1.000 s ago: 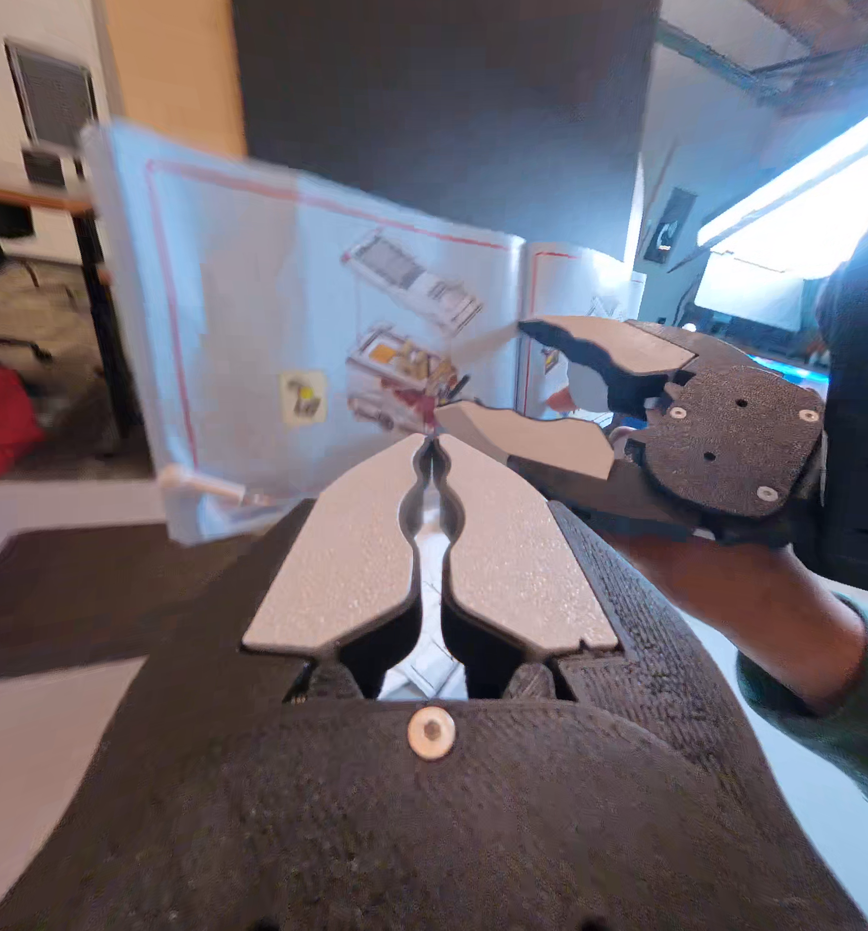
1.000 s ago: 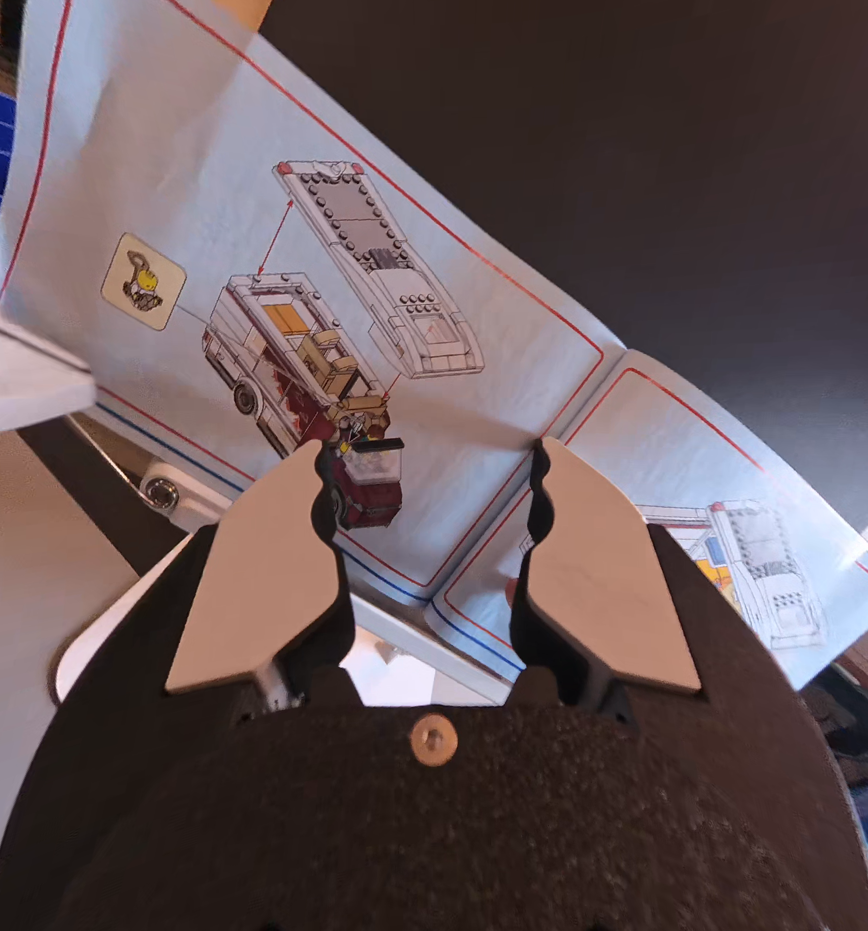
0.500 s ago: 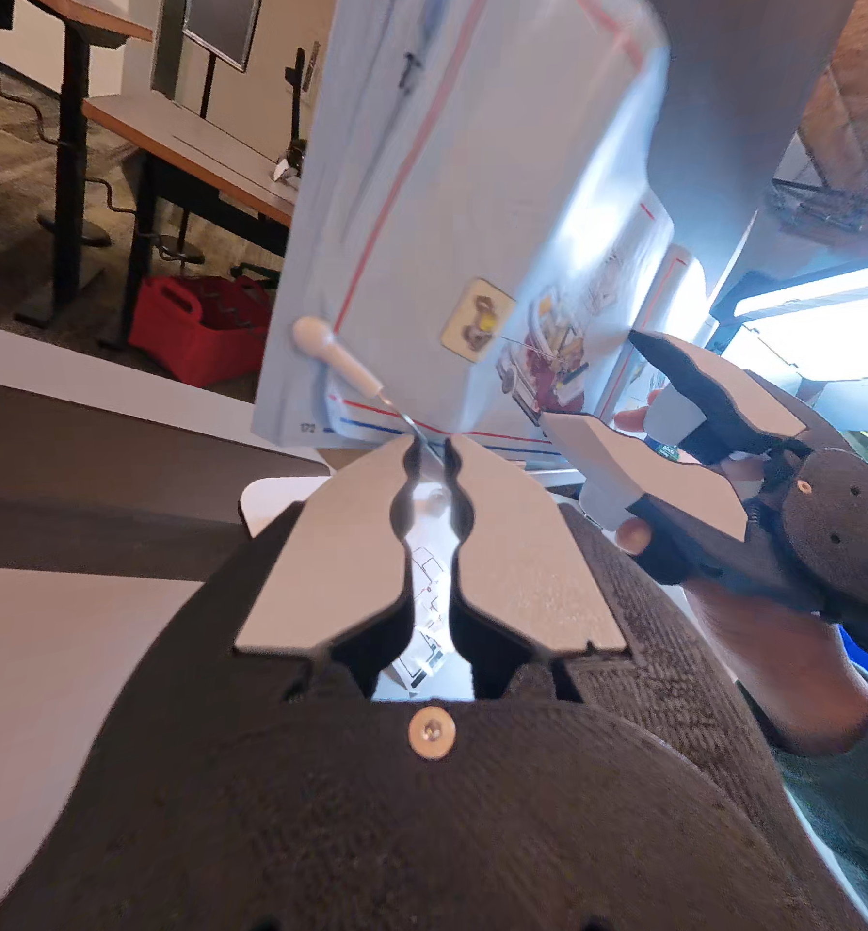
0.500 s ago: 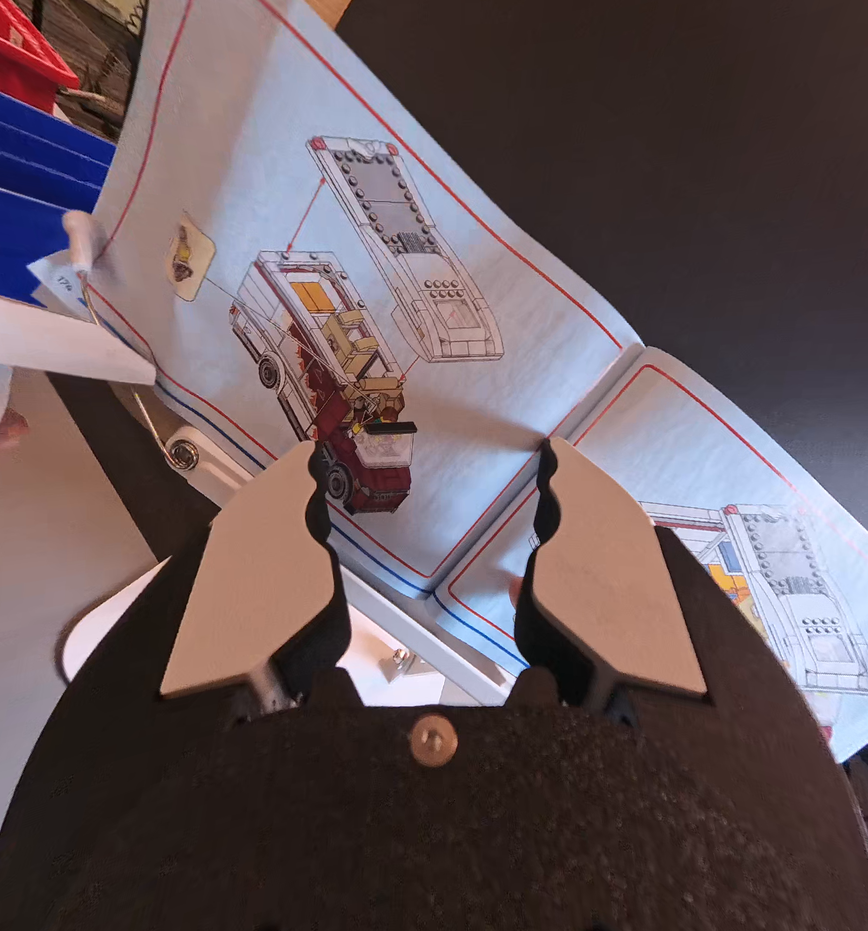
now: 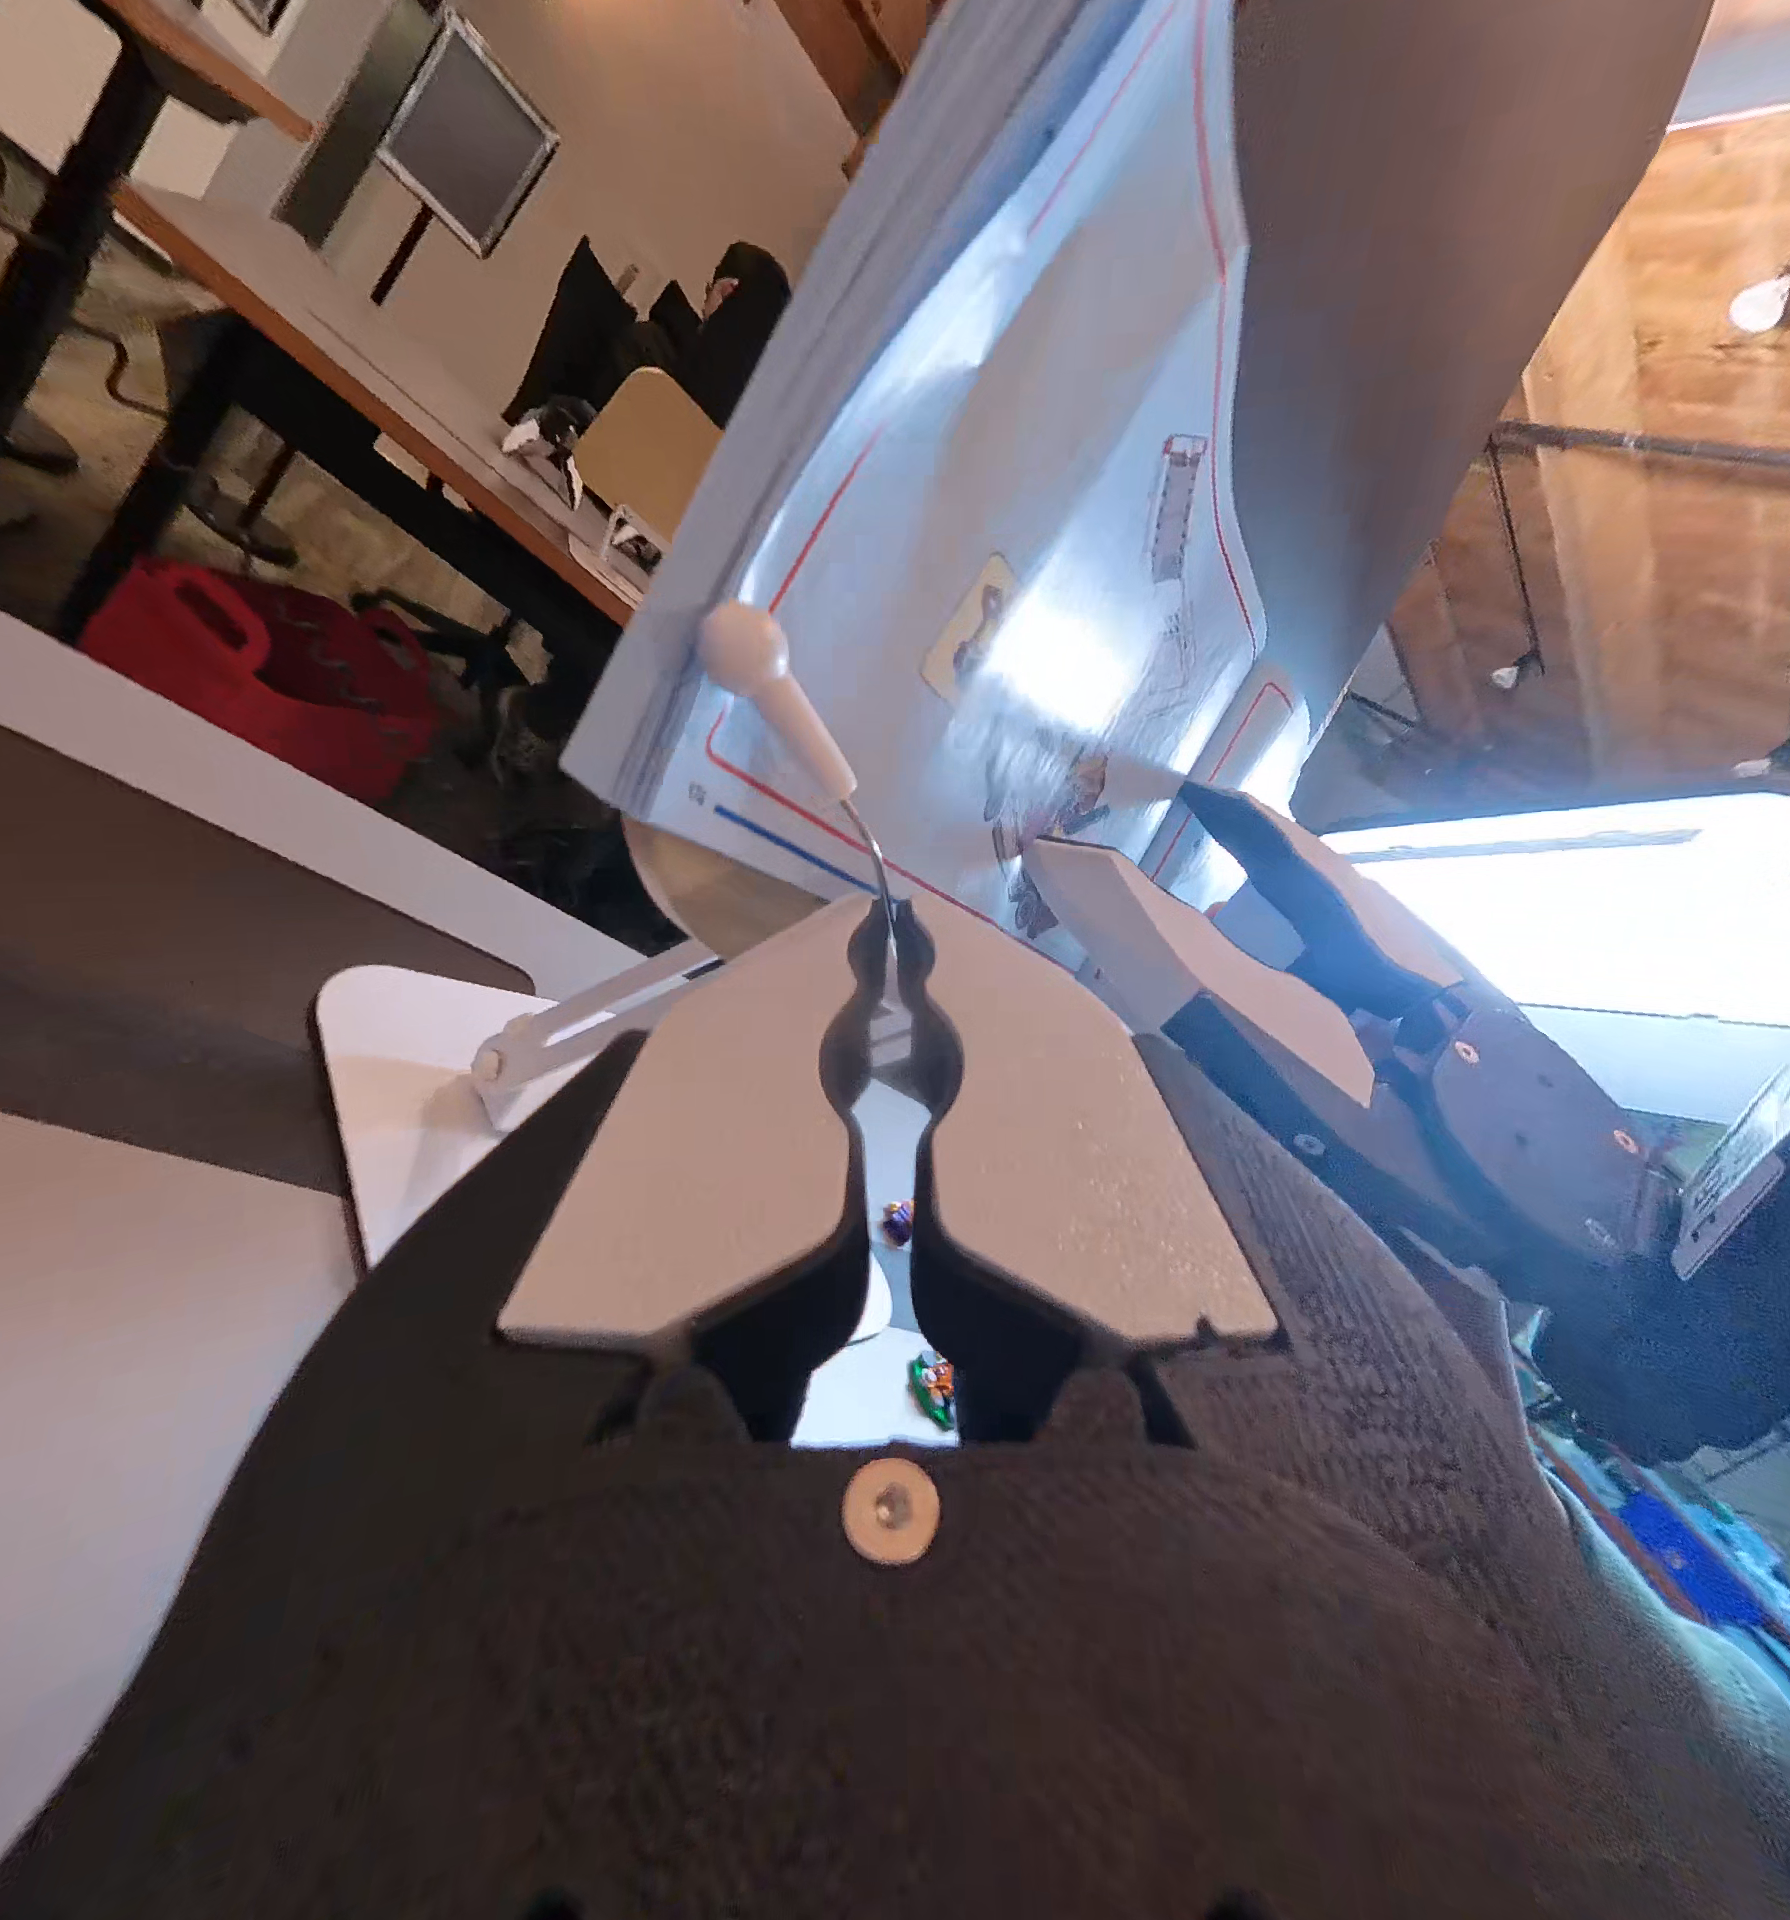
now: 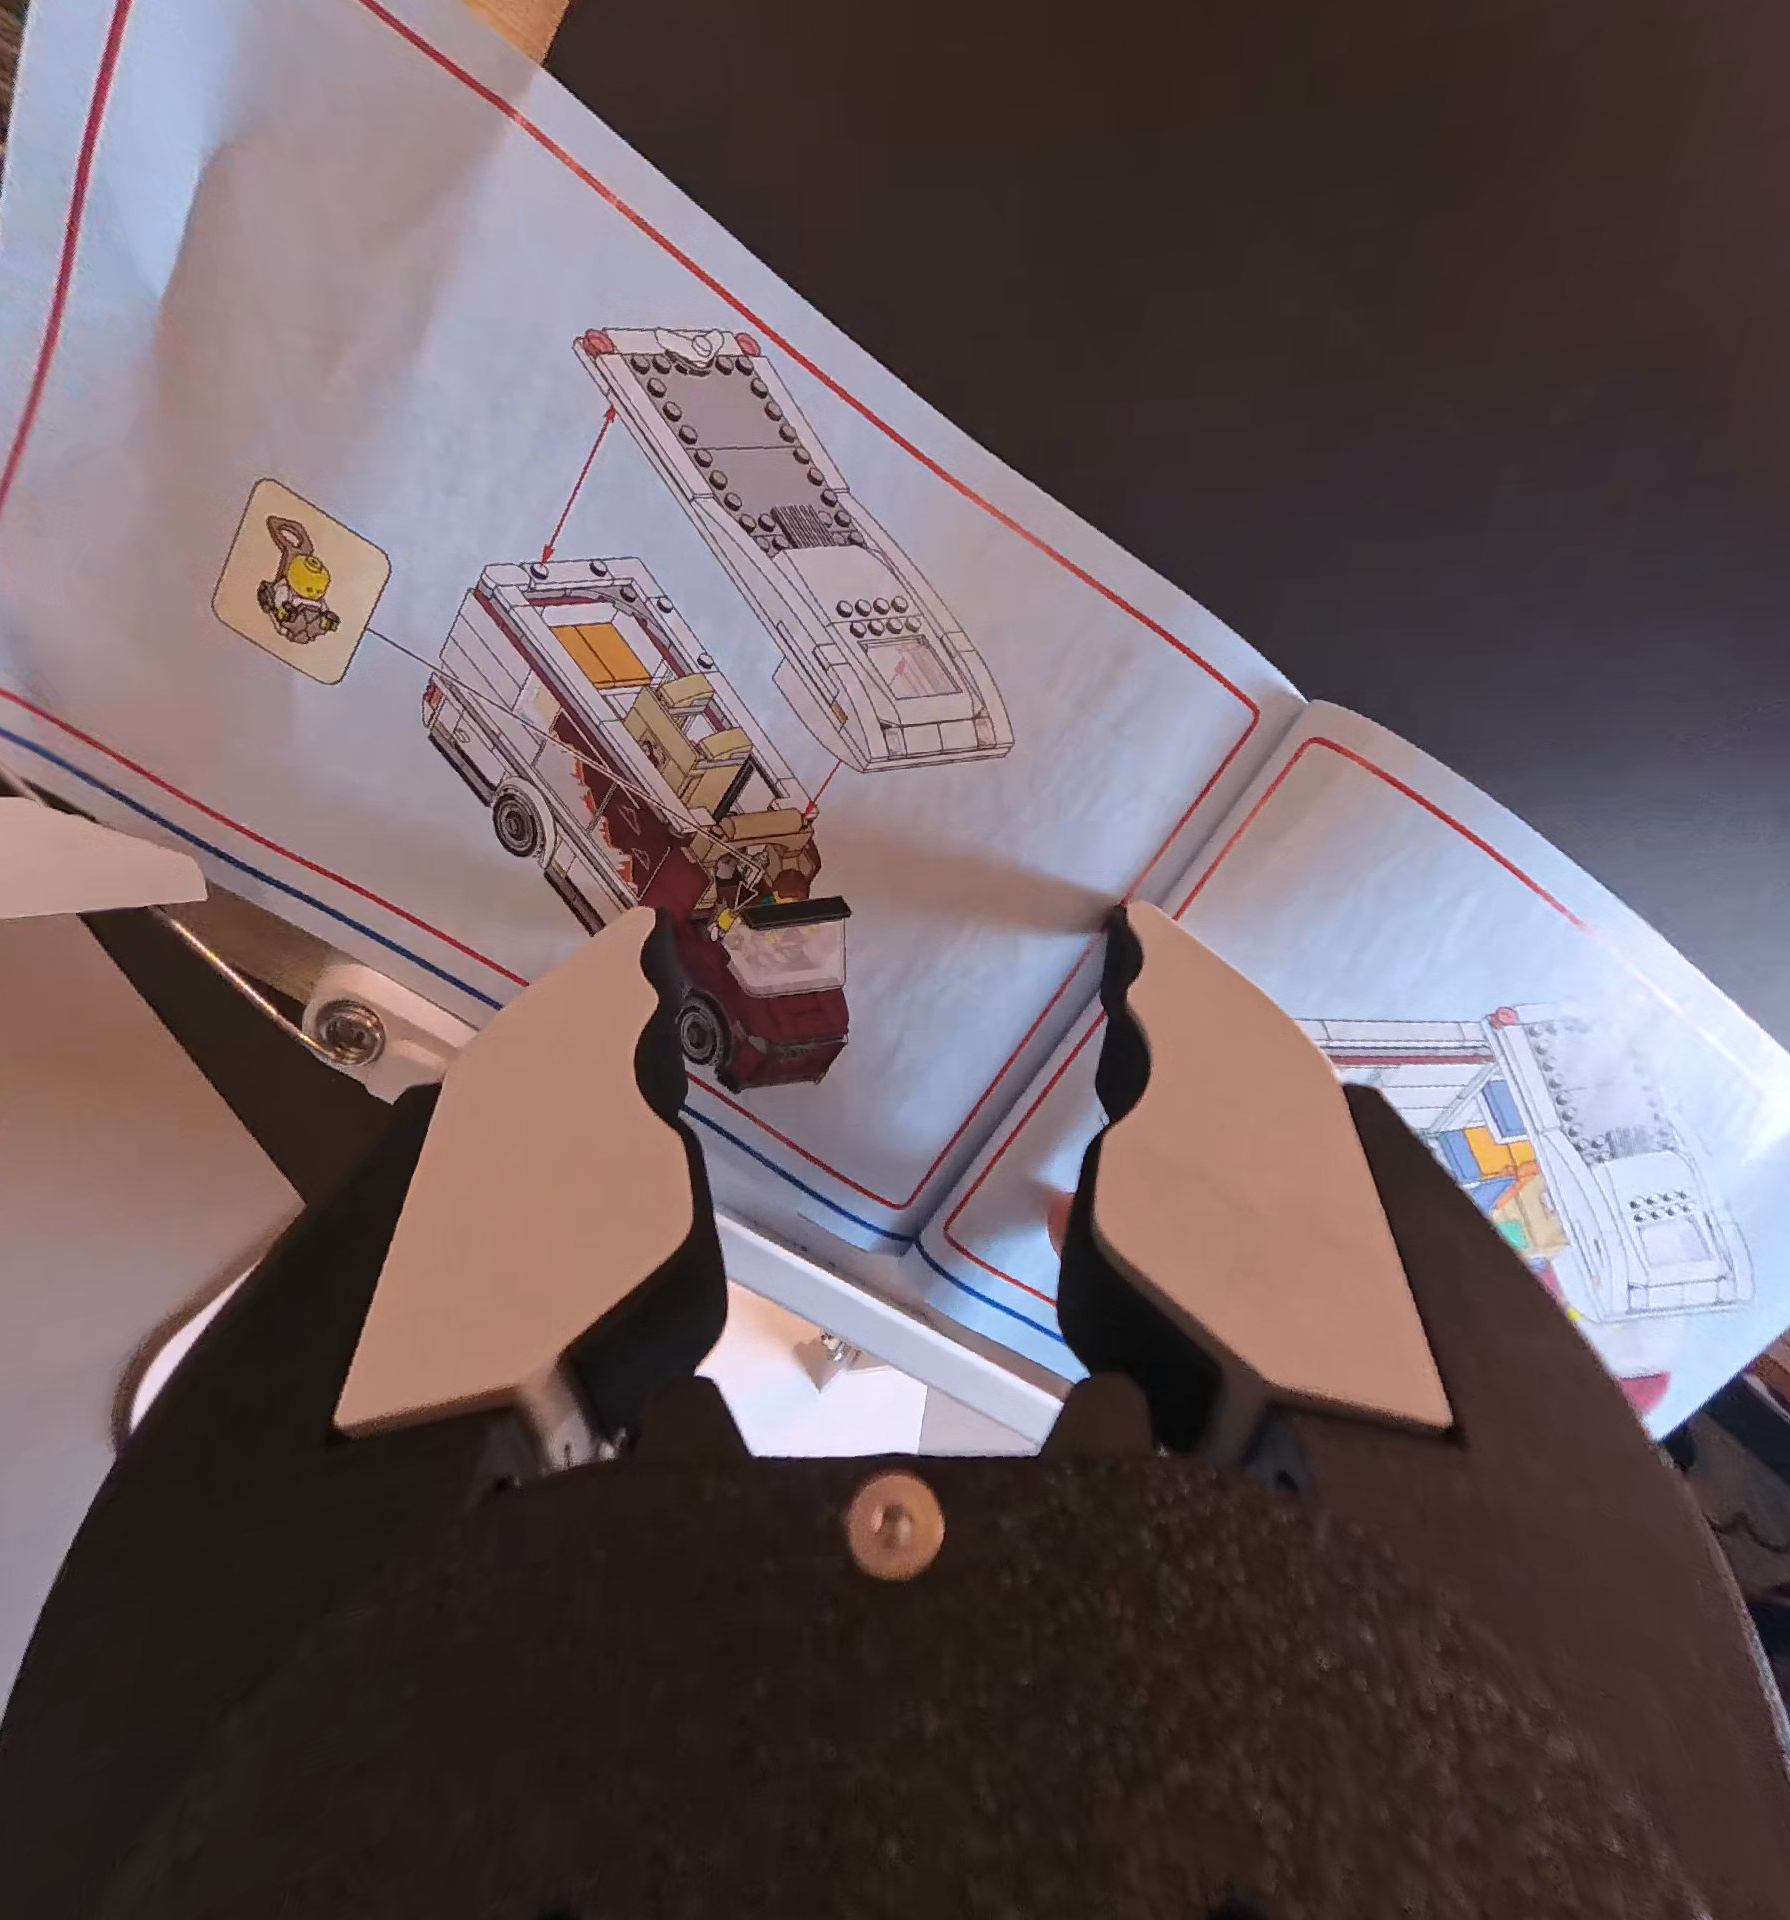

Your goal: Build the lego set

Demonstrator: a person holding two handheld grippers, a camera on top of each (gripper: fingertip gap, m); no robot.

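Black textured tongs [image 6: 886, 935], pale wavy-edged fingers [image 6: 538, 1174].

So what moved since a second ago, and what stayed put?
The left tool swung lower and left, pinching the thin wire page-holder arm with the white tip throughout. The pale-blue instruction booklet now looms steeper in its view. The right tool stayed wide open before the pages, holding nothing.

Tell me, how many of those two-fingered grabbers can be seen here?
2. The left gripper pinches the book stand's wire page-holder; the right gripper hangs open before the booklet.
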